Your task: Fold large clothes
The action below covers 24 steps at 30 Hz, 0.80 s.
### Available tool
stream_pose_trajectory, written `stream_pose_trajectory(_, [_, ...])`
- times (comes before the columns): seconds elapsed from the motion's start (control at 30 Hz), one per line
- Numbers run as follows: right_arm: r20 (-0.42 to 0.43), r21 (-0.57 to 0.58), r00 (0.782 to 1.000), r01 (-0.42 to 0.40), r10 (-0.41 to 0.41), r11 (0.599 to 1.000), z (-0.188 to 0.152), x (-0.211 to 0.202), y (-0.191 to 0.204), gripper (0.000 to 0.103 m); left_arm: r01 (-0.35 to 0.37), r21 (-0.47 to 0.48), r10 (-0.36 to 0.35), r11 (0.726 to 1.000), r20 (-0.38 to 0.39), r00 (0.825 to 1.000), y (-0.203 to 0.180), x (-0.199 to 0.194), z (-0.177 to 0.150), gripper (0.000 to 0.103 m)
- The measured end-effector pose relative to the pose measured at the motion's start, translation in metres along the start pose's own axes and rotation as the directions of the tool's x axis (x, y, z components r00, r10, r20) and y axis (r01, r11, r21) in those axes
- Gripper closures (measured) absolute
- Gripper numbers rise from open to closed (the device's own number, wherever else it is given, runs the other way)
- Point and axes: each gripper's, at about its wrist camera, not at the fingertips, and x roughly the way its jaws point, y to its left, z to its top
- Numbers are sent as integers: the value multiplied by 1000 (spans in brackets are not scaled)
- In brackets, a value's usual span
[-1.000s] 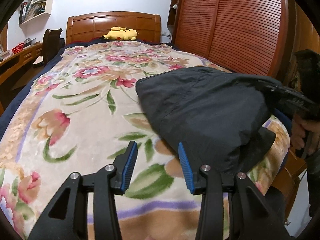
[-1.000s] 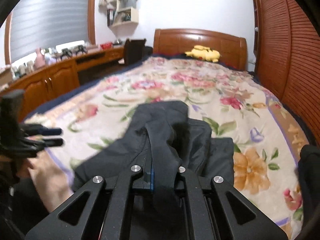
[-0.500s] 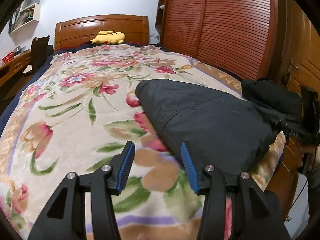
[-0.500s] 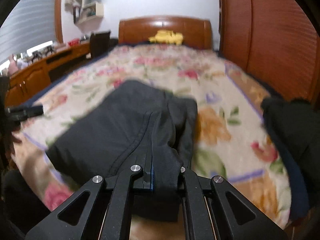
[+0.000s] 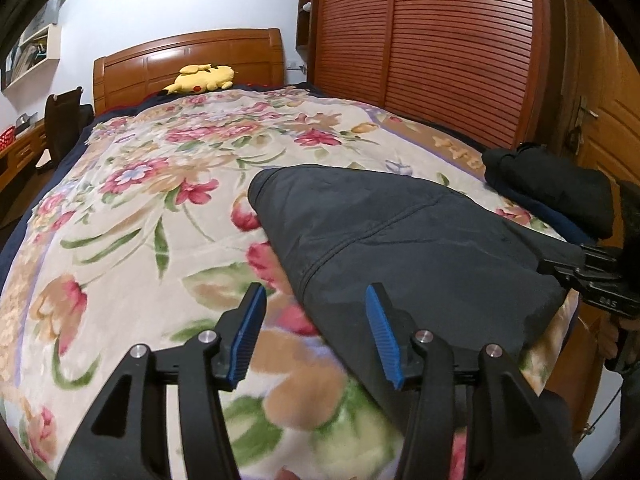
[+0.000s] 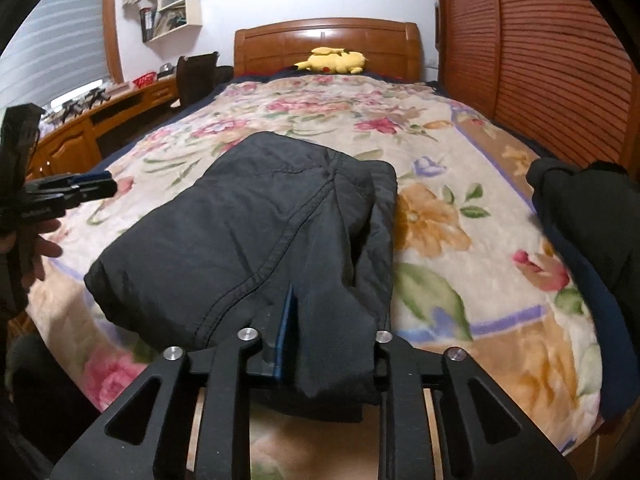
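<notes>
Your folded dark grey garment (image 6: 256, 236) lies on the floral fleece blanket (image 5: 132, 200) at the foot end of the bed, one stitched seam running across its top layer. Your right gripper (image 6: 332, 320) sits at the garment's near edge with its jaws opening; a flap of the dark cloth is between them, draped over the right finger, and the blue pad (image 6: 286, 332) of the left finger stands clear of the fabric, so the grip is let go. Your left gripper (image 5: 316, 330) hangs above the blanket just beside the garment's other edge, its jaws opening and parted, its blue pads (image 5: 248, 330) touching nothing; only blanket and the garment's rim show between them. A second pile of dark folded clothes (image 5: 552, 188) rests near the bed's corner by the slatted reddish-brown wardrobe doors (image 5: 452, 48). A yellow plush toy (image 6: 334, 60) lies against the wooden headboard (image 6: 324, 42).
</notes>
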Motion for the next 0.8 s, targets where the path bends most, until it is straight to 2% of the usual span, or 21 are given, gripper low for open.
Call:
stream_pose_trajectory(0.13, [0, 13, 1000, -10, 10, 1000, -4, -6, 1, 66, 2, 19, -2, 1000, -12, 1000, 0, 17, 6, 52])
stream_pose_trajectory(0.2, [4, 2, 1000, 25, -25, 1000, -6, -10, 3, 42, -1, 27, 1, 1000, -17, 1000, 1, 27, 10, 52])
stream_pose_trajectory(0.27, [17, -15, 998, 59, -59, 998, -8, -17, 4, 35, 0, 31, 0, 1000, -24, 1000, 3, 37, 15, 52])
stream_pose_trajectory(0.4, [0, -13, 997, 74, -74, 997, -15, -26, -1, 33, 0, 45, 2, 999, -36, 999, 8, 62, 30, 51])
stream_pose_trajectory(0.6, [-30, 50, 995, 94, -93, 994, -37, -34, -17, 33, -18, 73, 22, 997, -65, 998, 15, 103, 53, 51])
stream_pose_trajectory(0.73, [-31, 104, 996, 81, -78, 991, -44, -26, -22, 33, -43, 85, 52, 995, -104, 993, 25, 134, 63, 51])
stream_pose_trajectory(0.8, [-23, 118, 994, 106, -104, 987, -44, -19, -23, 33, -55, 74, 64, 996, -124, 990, 33, 150, 67, 51])
